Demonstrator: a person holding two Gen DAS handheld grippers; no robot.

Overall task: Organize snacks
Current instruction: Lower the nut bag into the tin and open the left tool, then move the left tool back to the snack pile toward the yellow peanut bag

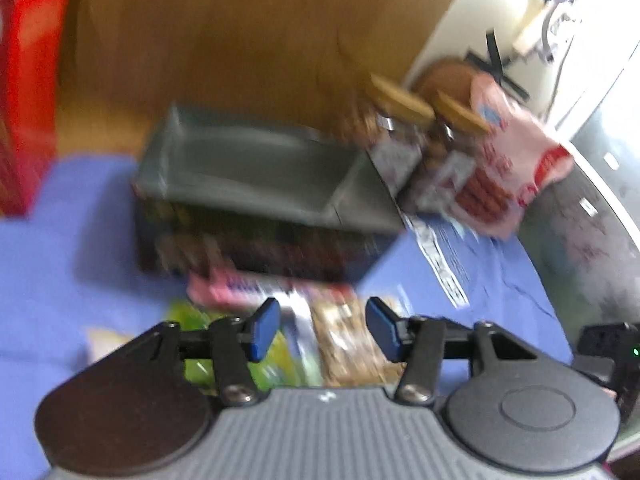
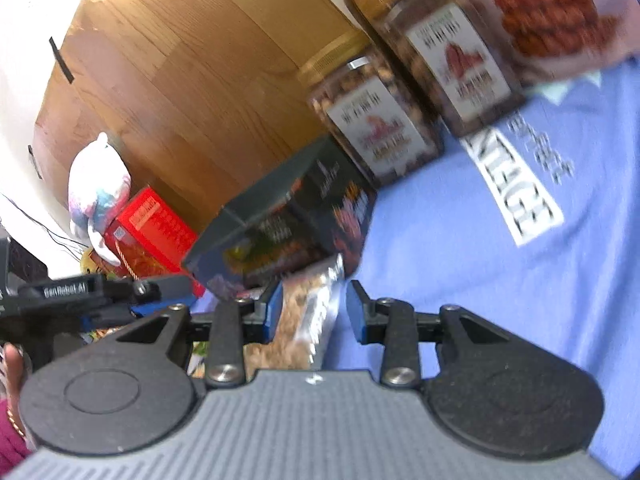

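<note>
My left gripper (image 1: 322, 328) has its blue-padded jaws parted with nothing pressed between them; it hangs over a small heap of loose packets, a brown granola-like snack bar in a clear wrapper (image 1: 352, 344), a green packet (image 1: 192, 320) and a pink-and-white wrapped packet (image 1: 236, 288). My right gripper (image 2: 314, 312) is also spread, and the same brown bar (image 2: 308, 312) lies in the gap; its left pad (image 2: 274, 308) sits just beside the wrapper, the other stands clear, so I read that bar as released, though blur keeps me from ruling out a light touch. Just beyond the heap sits the open dark cardboard box with printed sides (image 1: 256, 184), and its inside looks empty from here. Beside it stand two clear plastic jars of nuts with tan lids (image 1: 400, 128) and a pink snack bag (image 1: 508, 160), all on the blue cloth (image 1: 80, 220); a red carton (image 1: 28, 92) stands off to the far left. I judge the sorting is early: the jars are lined up, but the loose packets remain outside the box and need gathering in.
</note>
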